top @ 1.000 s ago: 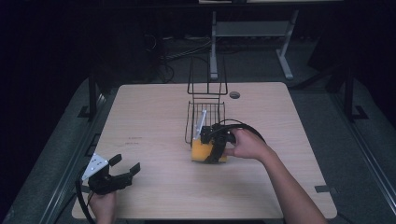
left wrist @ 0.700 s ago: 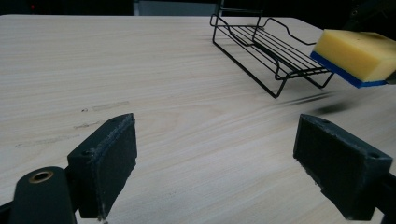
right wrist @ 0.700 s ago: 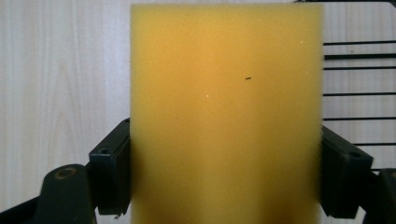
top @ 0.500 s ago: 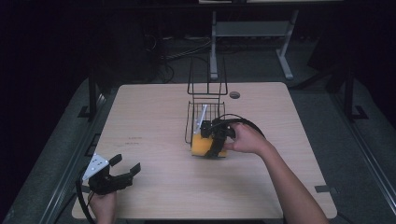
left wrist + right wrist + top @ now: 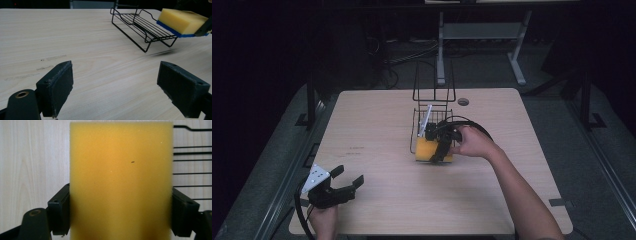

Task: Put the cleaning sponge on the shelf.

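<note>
Sponge (image 5: 431,150) held just off the wire rack's (image 5: 432,117) near edge, clamped in the right hand-held gripper (image 5: 438,152). Left hand-held gripper (image 5: 343,186) gapes empty, well apart from rack. Risk: soft foam compresses, may snag the wires.

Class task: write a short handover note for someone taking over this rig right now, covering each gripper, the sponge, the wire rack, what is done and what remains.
Right gripper: shut on the yellow sponge, held above the table at the near edge of the wire rack.
Left gripper: open, empty, low over the table's near left corner.
Done: sponge is gripped and lifted.
Left: probably set it in the rack, then release.
</note>
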A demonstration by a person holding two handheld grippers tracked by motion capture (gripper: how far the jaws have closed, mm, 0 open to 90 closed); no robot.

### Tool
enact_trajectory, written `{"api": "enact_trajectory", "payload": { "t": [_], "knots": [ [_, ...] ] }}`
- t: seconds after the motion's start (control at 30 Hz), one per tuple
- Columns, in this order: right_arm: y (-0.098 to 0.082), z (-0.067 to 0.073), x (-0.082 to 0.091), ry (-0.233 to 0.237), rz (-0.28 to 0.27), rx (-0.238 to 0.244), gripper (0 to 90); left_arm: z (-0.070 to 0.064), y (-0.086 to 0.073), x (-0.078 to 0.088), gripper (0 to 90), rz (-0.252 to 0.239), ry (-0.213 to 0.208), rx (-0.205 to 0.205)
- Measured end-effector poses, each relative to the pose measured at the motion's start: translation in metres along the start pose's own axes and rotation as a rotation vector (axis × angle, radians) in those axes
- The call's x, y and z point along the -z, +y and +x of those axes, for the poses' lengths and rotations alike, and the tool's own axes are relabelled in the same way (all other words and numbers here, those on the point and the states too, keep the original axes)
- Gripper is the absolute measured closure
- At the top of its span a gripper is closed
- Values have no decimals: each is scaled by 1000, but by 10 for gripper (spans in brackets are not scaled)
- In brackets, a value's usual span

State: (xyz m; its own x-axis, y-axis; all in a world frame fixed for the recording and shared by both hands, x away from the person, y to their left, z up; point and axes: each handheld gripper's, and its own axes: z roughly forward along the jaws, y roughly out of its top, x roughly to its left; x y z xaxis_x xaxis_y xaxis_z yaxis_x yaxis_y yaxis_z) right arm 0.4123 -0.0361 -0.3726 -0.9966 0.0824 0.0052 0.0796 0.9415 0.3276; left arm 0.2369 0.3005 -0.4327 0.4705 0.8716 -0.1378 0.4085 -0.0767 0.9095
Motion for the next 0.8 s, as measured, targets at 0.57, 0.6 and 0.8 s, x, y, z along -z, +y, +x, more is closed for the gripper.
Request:
{"api": "enact_trajectory", "payload": {
  "t": [0.57, 0.6, 0.8],
  "knots": [
    [-4, -25, -6, 6, 16, -41, 212, 0, 1, 1, 128, -11, -5, 8],
    [-5, -26, -7, 11, 8, -46, 212, 0, 1, 1, 128, -9, -4, 6],
    [-7, -34, -10, 15, 0, -65, 212, 0, 1, 1, 128, -7, -4, 5]
  ]
}}
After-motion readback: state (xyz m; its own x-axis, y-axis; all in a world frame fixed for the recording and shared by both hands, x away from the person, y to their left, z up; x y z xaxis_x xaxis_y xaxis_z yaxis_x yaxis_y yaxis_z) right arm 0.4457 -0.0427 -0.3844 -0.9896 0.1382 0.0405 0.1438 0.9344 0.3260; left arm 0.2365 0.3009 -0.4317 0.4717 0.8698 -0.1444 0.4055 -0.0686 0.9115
